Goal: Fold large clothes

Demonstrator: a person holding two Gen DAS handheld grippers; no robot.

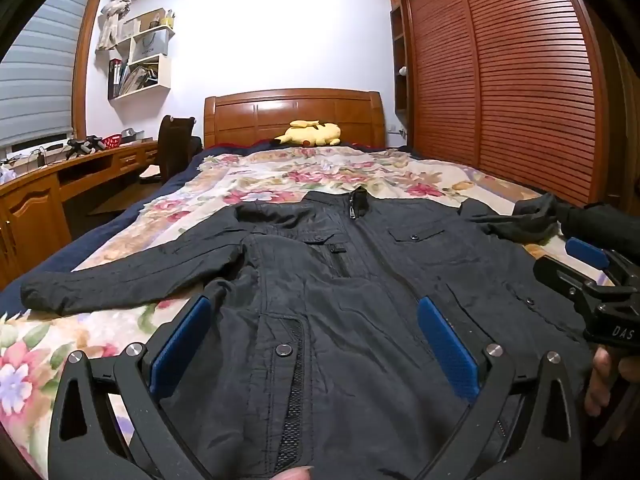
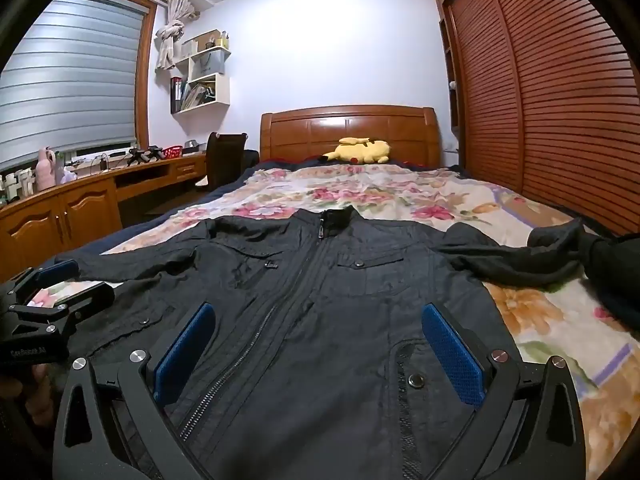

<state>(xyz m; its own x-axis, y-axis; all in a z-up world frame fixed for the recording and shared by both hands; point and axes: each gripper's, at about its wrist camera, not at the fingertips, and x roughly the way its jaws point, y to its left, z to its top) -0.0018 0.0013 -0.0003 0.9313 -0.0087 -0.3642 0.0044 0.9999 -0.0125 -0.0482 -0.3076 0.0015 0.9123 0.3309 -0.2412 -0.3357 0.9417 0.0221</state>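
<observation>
The left gripper (image 1: 314,344) stood with its blue pads (image 1: 182,346) spread wide and gripping nothing, poised over the lower front of the black jacket (image 1: 360,264). The right gripper (image 2: 318,350) gaped likewise above the zip; whether either touched the cloth was unclear. The jacket lay face up on the floral bedspread (image 2: 384,190), sleeves out

you're standing in a home bedroom: a bed (image 2: 400,196) with a floral cover and wooden headboard (image 2: 348,128) at twelve o'clock, a yellow plush toy (image 2: 360,150) on it, a louvred wardrobe (image 2: 560,100) at two o'clock, a wooden counter (image 2: 80,196) and wall shelves (image 2: 204,76) at ten o'clock.
</observation>
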